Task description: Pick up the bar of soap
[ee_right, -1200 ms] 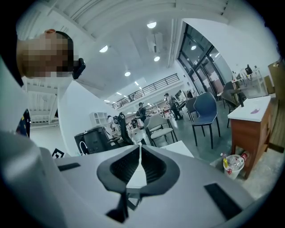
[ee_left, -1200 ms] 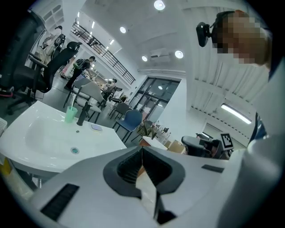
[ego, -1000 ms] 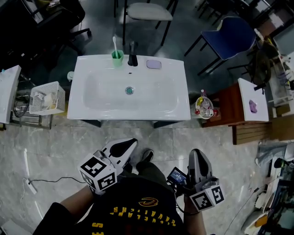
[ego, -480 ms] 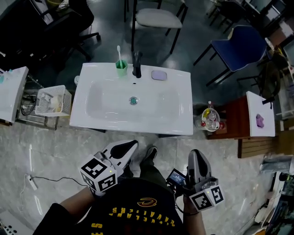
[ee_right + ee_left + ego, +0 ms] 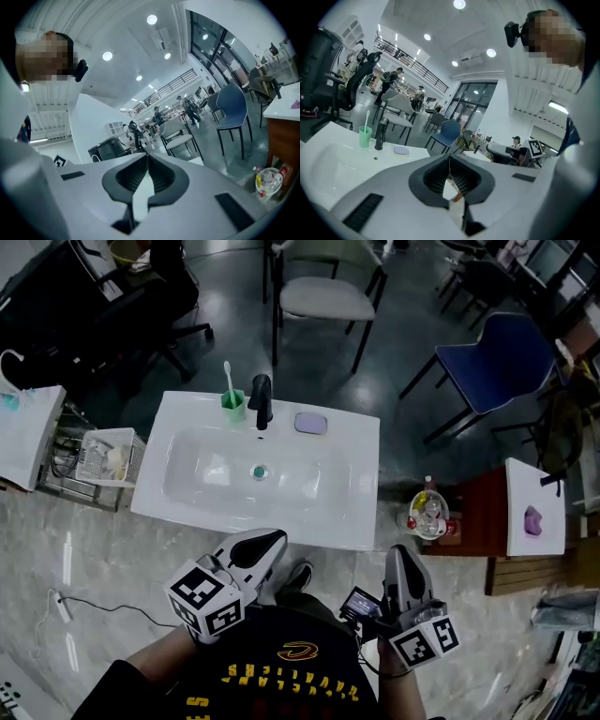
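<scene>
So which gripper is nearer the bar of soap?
Left, narrowly. The left gripper is by the near edge of the sink, slightly left of the bar of soap; the right gripper is farther back, off right.

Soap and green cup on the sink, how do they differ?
The soap is a flat lilac bar lying right of the faucet; the cup is green, taller, upright, left of the faucet. The cup holds a toothbrush; the soap holds nothing. Both sit on the sink's back ledge.
</scene>
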### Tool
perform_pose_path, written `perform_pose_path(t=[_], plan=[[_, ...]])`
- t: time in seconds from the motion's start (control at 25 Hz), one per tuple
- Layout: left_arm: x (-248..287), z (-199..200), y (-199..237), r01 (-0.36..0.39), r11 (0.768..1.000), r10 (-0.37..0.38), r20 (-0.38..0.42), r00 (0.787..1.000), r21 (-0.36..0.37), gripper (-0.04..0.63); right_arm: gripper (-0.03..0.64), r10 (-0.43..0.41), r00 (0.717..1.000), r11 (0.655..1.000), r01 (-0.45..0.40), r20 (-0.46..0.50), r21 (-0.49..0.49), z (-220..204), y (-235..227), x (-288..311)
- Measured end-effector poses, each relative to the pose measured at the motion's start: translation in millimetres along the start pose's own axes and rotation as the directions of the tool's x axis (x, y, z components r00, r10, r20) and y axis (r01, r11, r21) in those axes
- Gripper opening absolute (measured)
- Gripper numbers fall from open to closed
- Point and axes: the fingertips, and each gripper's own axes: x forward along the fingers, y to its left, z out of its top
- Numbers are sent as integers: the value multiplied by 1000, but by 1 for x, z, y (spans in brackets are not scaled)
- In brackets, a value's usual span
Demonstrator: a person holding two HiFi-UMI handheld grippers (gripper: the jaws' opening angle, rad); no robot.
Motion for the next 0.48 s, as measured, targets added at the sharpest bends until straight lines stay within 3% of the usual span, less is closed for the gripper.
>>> perform_pose_path(t=[0.48], plan=[[13, 6, 5, -148, 989, 148, 28, 989, -6, 12, 25, 103, 995, 990, -101, -8, 93, 16, -45, 35]])
